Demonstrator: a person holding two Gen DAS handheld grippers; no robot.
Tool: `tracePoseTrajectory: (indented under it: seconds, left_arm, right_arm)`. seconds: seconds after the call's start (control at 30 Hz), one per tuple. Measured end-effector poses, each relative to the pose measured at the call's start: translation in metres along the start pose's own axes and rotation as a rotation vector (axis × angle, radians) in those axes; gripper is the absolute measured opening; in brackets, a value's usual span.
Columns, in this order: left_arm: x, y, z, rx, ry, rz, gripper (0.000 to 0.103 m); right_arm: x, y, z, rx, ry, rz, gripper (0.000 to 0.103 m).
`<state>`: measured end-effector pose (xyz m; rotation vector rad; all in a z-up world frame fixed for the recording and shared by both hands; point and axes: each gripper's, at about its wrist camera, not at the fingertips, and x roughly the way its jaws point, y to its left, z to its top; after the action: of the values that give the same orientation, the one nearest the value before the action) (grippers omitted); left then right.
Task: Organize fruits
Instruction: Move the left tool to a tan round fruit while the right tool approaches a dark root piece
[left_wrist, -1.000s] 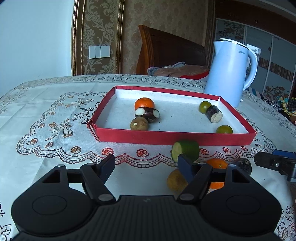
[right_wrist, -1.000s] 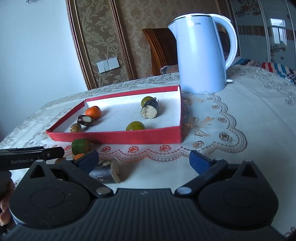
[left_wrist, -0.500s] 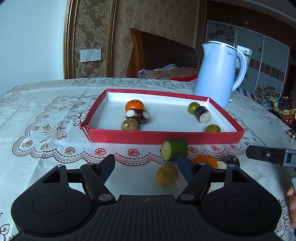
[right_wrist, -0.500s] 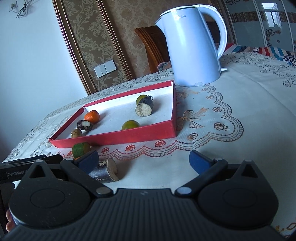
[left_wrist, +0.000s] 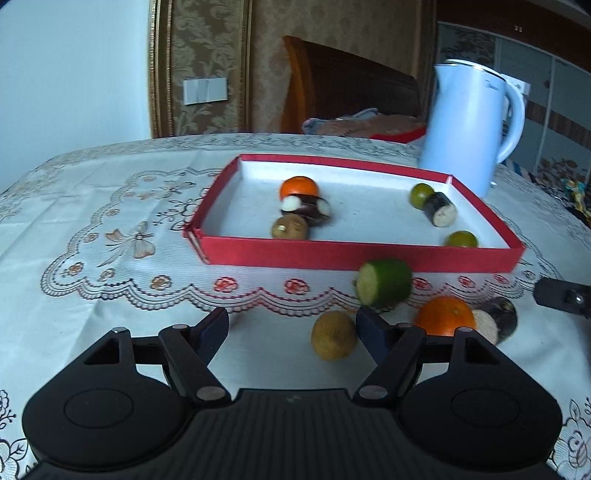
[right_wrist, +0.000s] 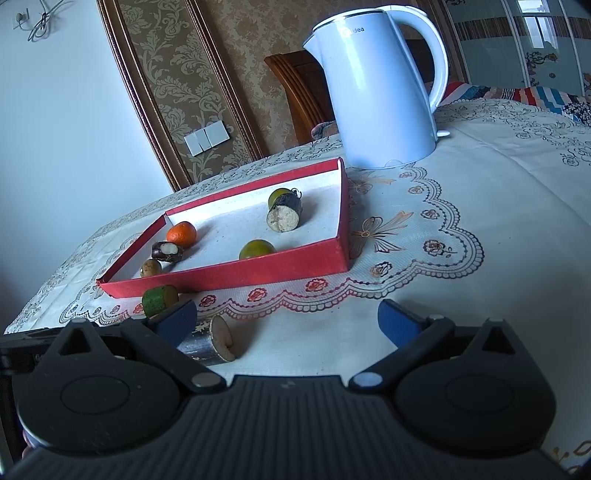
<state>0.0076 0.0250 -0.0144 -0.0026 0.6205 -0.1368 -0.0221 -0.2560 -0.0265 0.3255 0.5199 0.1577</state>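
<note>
A red tray (left_wrist: 354, 254) (right_wrist: 258, 271) holds an orange (left_wrist: 299, 187), a dark cut piece (left_wrist: 308, 208), a brown fruit (left_wrist: 290, 230), two green fruits (left_wrist: 421, 194) (left_wrist: 461, 239) and a dark stub (left_wrist: 439, 210). On the cloth in front lie a green cut piece (left_wrist: 384, 282) (right_wrist: 159, 300), a brown fruit (left_wrist: 333, 339), an orange (left_wrist: 445, 316) and a dark stub (left_wrist: 495, 321) (right_wrist: 208, 341). My left gripper (left_wrist: 291, 330) is open, the brown fruit by its right finger. My right gripper (right_wrist: 288, 325) is open, the dark stub by its left finger.
A pale blue kettle (left_wrist: 469, 125) (right_wrist: 380, 85) stands behind the tray's right end. The table has a white lace cloth (left_wrist: 110, 240). A wooden chair back (left_wrist: 351, 81) with cloth on it stands behind the table. The right gripper's tip (left_wrist: 565, 297) shows at the right edge.
The left gripper has moved right and closer, so the brown fruit now sits beside its right finger. The right view has shifted and tilted slightly; both stay open.
</note>
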Motion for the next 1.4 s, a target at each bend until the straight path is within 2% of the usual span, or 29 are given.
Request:
tracePoseTrajectory:
  seconds: [0.17, 0.43, 0.7, 0.9, 1.07, 1.4]
  left_arm:
    - [0.001, -0.001, 0.0, 0.013, -0.004, 0.02, 0.076]
    - [0.006, -0.01, 0.0, 0.065, 0.018, 0.028, 0.076]
    - [0.009, -0.011, 0.0, 0.068, 0.033, 0.033, 0.076]
    - [0.009, -0.011, 0.0, 0.068, 0.033, 0.033, 0.076]
    - [0.009, -0.011, 0.0, 0.071, 0.032, 0.035, 0.076]
    - [0.009, -0.011, -0.001, 0.072, 0.034, 0.028, 0.079]
  right_arm:
    - [-0.005, 0.004, -0.002, -0.027, -0.014, 0.008, 0.103]
    - [-0.013, 0.036, -0.015, -0.216, 0.036, -0.01, 0.103]
    - [0.006, 0.066, -0.019, -0.318, 0.094, -0.099, 0.103]
    - [0.012, 0.069, -0.017, -0.323, 0.091, -0.132, 0.103]
    - [0.018, 0.069, -0.016, -0.322, 0.1, -0.145, 0.095]
    - [0.021, 0.066, -0.014, -0.3, 0.108, -0.142, 0.095]
